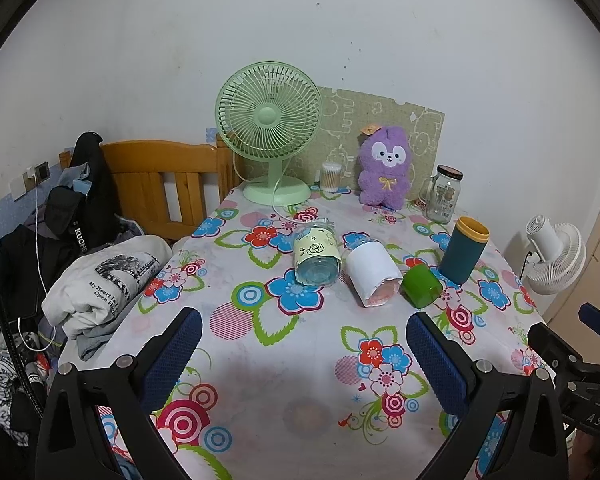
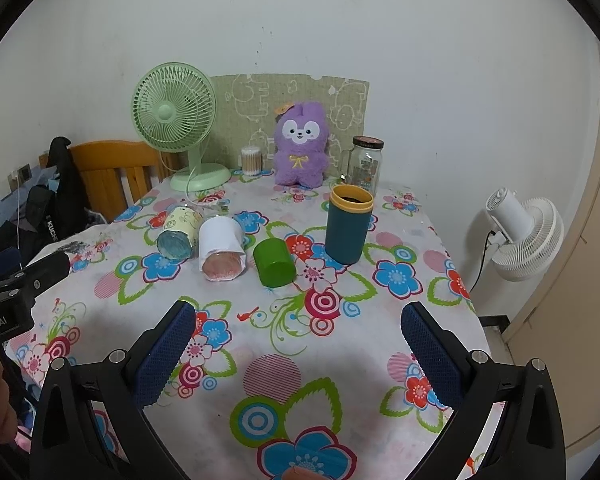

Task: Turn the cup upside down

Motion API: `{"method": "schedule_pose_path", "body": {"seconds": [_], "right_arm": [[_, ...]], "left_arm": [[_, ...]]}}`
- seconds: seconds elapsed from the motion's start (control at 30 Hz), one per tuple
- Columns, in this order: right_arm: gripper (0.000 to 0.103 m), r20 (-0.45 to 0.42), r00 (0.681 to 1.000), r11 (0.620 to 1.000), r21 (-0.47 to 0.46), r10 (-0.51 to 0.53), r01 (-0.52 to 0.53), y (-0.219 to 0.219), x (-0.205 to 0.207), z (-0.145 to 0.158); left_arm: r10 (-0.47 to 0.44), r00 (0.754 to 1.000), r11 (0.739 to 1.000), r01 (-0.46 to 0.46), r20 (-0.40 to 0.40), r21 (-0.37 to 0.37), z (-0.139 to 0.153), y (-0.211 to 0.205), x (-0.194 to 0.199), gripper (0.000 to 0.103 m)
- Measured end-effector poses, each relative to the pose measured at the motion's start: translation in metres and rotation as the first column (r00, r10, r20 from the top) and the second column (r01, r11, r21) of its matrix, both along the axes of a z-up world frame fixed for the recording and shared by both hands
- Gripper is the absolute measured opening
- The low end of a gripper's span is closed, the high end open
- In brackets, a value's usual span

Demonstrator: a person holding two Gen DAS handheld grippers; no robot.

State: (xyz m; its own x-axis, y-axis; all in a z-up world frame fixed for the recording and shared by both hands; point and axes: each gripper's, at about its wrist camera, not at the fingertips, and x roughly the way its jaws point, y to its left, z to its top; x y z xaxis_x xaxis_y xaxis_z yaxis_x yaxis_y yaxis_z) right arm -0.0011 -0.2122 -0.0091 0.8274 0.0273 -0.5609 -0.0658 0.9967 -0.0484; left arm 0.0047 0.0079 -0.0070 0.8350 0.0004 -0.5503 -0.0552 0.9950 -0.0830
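Both grippers, left (image 1: 304,344) and right (image 2: 298,340), hang released and empty, short of the upright teal cup (image 2: 348,226) ahead, awaiting approach.

Both wrist cameras overlook the table (image 1: 260,344) side by side.

A white cloth with red, blue and pink flowers and green leaves is covering the table (image 2: 380,360). A teal cup (image 2: 347,225) is wearing a yellow rim beside a plain green cup (image 2: 274,263). The plush toy (image 2: 299,145) is showing purple, the desk fan (image 2: 174,116) pale green.
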Motion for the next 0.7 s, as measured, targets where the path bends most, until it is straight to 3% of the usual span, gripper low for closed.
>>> {"method": "schedule_pose_path", "body": {"seconds": [0.7], "right_arm": [[0.103, -0.006, 1.0, 1.0, -0.005, 0.004, -0.004, 0.0041, 0.0008, -0.0025]], "left_arm": [[0.003, 1.0, 1.0, -0.004, -0.011, -0.006, -0.0014, 0.0015, -0.0002, 0.103]]}}
